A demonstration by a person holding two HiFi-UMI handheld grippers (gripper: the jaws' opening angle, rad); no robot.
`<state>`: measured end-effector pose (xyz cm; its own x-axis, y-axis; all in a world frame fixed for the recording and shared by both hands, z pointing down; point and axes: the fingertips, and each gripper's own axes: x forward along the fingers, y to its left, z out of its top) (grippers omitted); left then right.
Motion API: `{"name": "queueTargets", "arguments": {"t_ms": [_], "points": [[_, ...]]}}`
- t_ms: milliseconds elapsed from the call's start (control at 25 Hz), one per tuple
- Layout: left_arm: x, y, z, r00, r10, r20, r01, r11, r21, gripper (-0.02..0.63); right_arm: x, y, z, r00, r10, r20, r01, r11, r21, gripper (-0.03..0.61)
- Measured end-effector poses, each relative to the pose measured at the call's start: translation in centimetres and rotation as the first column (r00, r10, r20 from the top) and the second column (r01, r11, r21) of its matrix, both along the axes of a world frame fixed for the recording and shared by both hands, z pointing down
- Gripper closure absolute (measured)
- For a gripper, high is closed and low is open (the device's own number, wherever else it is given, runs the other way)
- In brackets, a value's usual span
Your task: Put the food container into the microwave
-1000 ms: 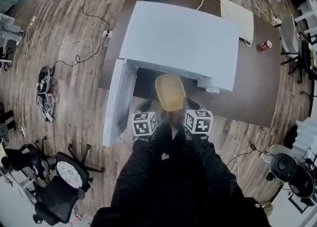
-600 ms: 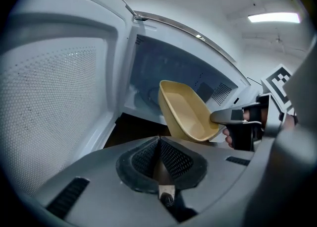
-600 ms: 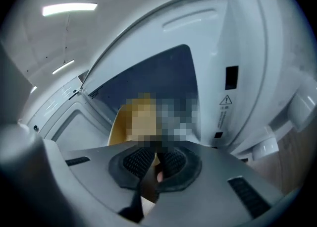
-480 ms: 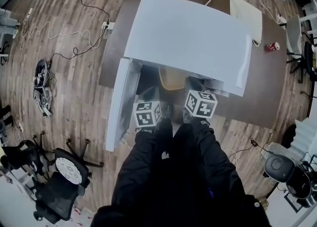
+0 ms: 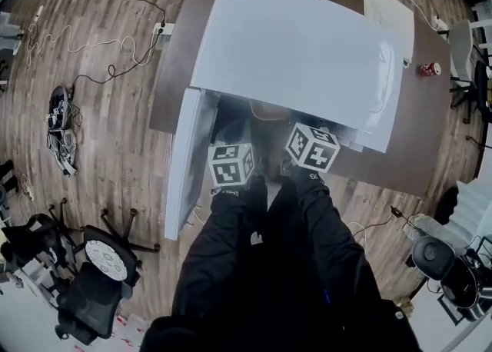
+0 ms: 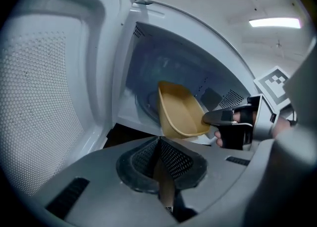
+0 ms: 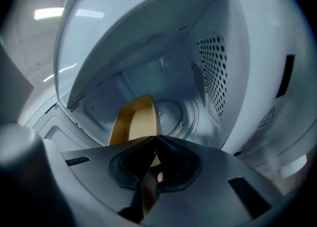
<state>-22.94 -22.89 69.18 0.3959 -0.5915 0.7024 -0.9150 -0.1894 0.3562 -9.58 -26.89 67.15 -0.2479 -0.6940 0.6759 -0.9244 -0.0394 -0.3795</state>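
Observation:
A white microwave (image 5: pixel 300 43) stands on a brown table (image 5: pixel 407 143), its door (image 5: pixel 188 158) swung open to the left. The tan food container (image 6: pixel 181 112) sits tilted inside the cavity, over the glass turntable (image 7: pixel 176 112). In the head view only a sliver of the container (image 5: pixel 265 112) shows under the microwave's top. My left gripper (image 6: pixel 159 141) is shut on the container's near rim. My right gripper (image 7: pixel 155 139) is shut on the rim of the container (image 7: pixel 133 119) from the other side. Both marker cubes (image 5: pixel 231 164) sit at the opening.
A red can (image 5: pixel 429 69) and a flat white pad (image 5: pixel 392 8) lie on the table to the microwave's right. The perforated door panel (image 6: pixel 44 112) is close on my left. Cables (image 5: pixel 84 51) and an office chair (image 5: pixel 96 266) are on the wooden floor at left.
Both grippers moved forward with the container, from in front of the opening into the cavity. The container is now almost hidden under the microwave's top in the head view.

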Motion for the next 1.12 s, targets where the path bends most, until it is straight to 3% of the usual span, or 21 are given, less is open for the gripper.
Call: {"name": "queueTargets", "arguments": {"t_ms": [600, 1120], "points": [[-0.3, -2.0, 0.2, 1.0, -0.003, -0.01, 0.003, 1.0, 0.002, 0.58, -0.1, -3.4, 0.3, 0.998, 0.06, -0.009, -0.06, 0.997, 0.047, 0.541], [-0.3, 0.4, -0.1, 0.999, -0.039, 0.0, 0.039, 0.999, 0.013, 0.58, -0.3, -1.2, -0.6, 1.0, 0.006, 0.006, -0.007, 0.995, 0.102, 0.491]]}}
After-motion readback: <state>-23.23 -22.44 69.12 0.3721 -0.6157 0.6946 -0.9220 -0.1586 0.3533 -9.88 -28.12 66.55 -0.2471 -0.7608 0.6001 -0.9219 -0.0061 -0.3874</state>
